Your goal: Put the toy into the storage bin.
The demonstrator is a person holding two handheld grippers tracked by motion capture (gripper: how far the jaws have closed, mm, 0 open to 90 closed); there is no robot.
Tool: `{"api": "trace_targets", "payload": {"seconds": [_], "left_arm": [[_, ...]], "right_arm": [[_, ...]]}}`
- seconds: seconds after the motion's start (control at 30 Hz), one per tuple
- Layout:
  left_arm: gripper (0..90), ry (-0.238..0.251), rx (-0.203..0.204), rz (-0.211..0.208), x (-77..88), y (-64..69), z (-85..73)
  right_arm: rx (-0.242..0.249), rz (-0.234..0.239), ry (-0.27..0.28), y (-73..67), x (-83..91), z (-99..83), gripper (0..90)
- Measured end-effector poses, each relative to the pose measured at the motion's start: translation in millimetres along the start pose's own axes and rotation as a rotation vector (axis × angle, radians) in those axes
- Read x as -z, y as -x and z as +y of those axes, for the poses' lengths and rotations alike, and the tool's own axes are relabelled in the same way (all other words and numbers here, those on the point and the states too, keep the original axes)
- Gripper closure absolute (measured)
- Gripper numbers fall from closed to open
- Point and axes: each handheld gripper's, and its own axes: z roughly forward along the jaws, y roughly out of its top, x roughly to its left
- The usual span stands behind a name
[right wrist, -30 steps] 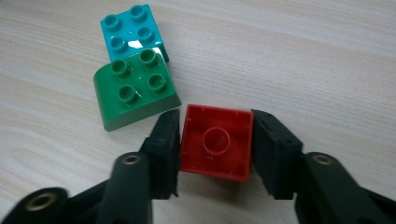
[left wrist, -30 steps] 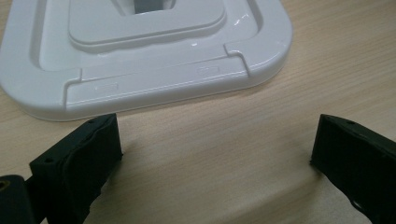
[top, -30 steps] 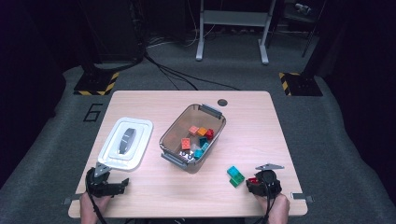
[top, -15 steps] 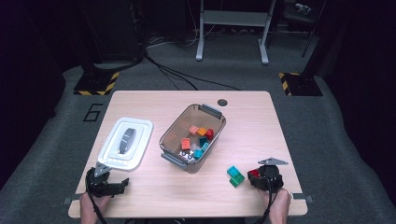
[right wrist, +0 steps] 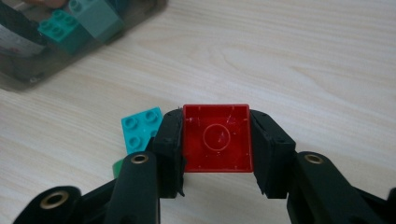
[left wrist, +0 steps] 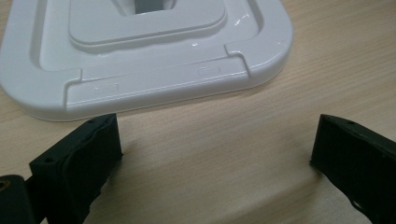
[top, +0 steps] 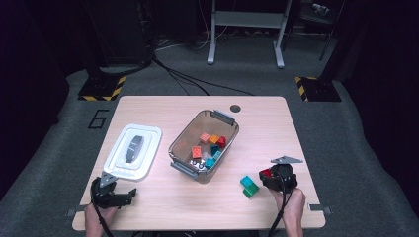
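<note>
The right tool (right wrist: 217, 140) has its two black jaws clamped on the sides of a red square plastic building brick (right wrist: 217, 138), whose hollow underside faces the camera, held above the pale wooden counter (right wrist: 303, 60). Just beside it lie a turquoise studded brick (right wrist: 140, 128) and a green one (top: 250, 190). The left tool (left wrist: 212, 154) stands wide apart, empty, near a white plastic lid (left wrist: 140, 60).

Number 6 on floor mat (top: 99, 118)
</note>
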Motion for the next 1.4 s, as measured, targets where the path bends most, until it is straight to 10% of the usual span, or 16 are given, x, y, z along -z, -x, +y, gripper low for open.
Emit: {"api": "trace_targets", "payload": {"seconds": [1.4], "left_arm": [[1.4,0.0,-0.006,0.003,-0.1,-0.3,-0.1]], "right_arm": [[0.154,0.073,0.115,-40.4,17.4,108.9,58.6]]}}
